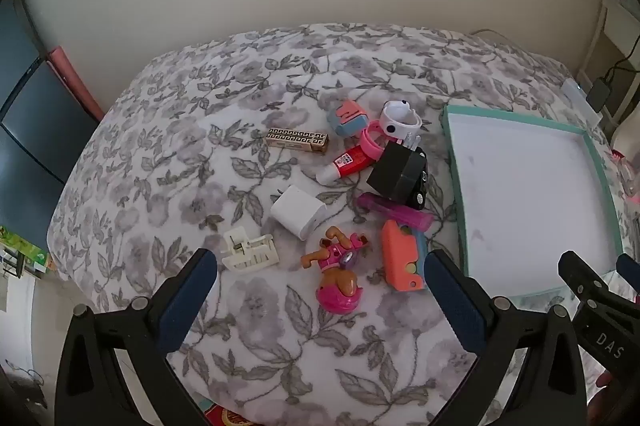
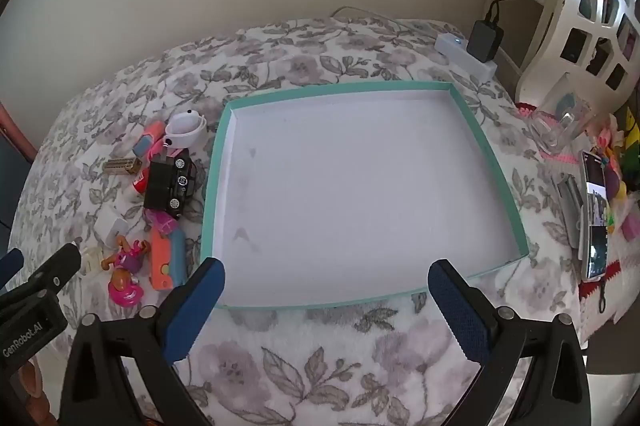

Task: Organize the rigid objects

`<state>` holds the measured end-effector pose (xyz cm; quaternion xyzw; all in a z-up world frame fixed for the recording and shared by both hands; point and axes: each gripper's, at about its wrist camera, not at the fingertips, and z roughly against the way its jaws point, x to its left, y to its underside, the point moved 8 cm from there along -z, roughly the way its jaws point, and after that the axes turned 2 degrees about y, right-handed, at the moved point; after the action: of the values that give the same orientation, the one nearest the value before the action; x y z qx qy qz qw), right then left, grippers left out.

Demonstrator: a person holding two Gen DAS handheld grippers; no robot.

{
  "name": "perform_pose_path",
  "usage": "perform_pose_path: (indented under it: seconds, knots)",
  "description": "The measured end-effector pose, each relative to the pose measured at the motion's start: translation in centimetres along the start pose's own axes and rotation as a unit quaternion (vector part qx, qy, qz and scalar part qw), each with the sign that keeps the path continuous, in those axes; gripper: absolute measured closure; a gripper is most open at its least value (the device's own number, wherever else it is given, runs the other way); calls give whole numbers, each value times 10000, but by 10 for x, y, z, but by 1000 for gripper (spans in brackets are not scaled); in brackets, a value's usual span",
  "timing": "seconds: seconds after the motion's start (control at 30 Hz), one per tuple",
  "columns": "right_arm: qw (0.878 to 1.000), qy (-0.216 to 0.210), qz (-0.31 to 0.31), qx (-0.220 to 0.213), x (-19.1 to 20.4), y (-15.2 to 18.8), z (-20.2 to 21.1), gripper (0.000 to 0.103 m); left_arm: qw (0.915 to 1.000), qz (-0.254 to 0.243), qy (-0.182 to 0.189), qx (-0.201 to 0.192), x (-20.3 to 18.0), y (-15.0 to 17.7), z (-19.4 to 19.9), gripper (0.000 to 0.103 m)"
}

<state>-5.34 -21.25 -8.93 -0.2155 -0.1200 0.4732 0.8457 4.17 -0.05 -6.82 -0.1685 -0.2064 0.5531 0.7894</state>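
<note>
Several small objects lie in a loose pile on the floral blanket: a pink dog figure, an orange toy, a white charger, a cream hair clip, a black toy car, a purple tube, a red tube and a gold-patterned box. My left gripper hovers open just above the dog figure. An empty shallow teal-rimmed tray lies to the right of the pile. My right gripper stands open over the tray's near edge.
A white watch-like toy and a pink-and-blue block sit at the pile's far side. A white power strip with a black adapter lies beyond the tray. A phone and more clutter crowd the right edge.
</note>
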Motion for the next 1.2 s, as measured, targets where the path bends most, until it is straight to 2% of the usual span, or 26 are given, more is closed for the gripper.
perform_pose_path:
  seconds: [0.03, 0.27, 0.3, 0.53, 1.2]
  knots:
    - [10000, 10, 4, 2, 0, 0, 0, 0, 10000, 41, 84, 17, -1, 0, 0, 0]
    - [10000, 26, -11, 22, -2, 0, 1, 0, 10000, -88, 2, -17, -9, -1, 0, 0]
    - [10000, 33, -12, 25, -2, 0, 1, 0, 9999, 90, 85, 11, -1, 0, 0, 0]
    - [10000, 42, -23, -25, -3, -1, 1, 0, 9997, 213, 59, 122, 7, -1, -2, 0]
    - [9999, 96, 26, -16, -3, -1, 0, 0, 9996, 258, -2, 142, 9, 3, -5, 0]
